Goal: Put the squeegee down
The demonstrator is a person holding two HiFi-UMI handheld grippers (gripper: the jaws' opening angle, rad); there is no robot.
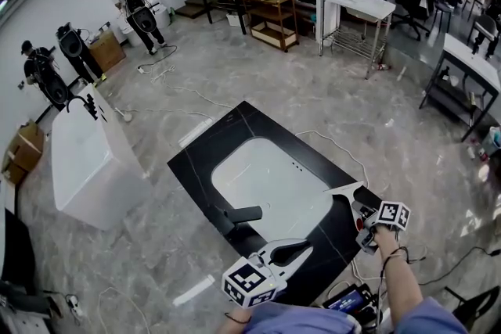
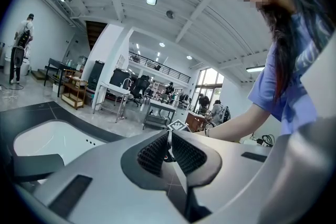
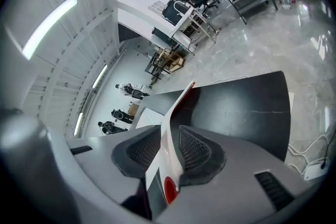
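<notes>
The squeegee (image 1: 347,192), white with a red-edged blade, lies at the right corner of the black countertop (image 1: 235,129), beside the white sink basin (image 1: 266,176). My right gripper (image 1: 362,217) reaches it from the near right. In the right gripper view the squeegee's handle (image 3: 169,134) runs between the pads, and its blade points out over the countertop (image 3: 241,107). A dark gap shows beside the right pad, so the right gripper (image 3: 169,148) is open around the handle. My left gripper (image 1: 305,247) hovers over the counter's near edge. In its own view the left gripper (image 2: 169,150) is shut on nothing.
A black faucet lever (image 1: 243,213) sits at the basin's near rim. A white freestanding tub (image 1: 86,160) stands to the left, with people (image 1: 137,8) beyond it. Cables (image 1: 337,141) trail over the floor. Tables and shelves (image 1: 356,8) line the back. A device (image 1: 348,299) lies near my feet.
</notes>
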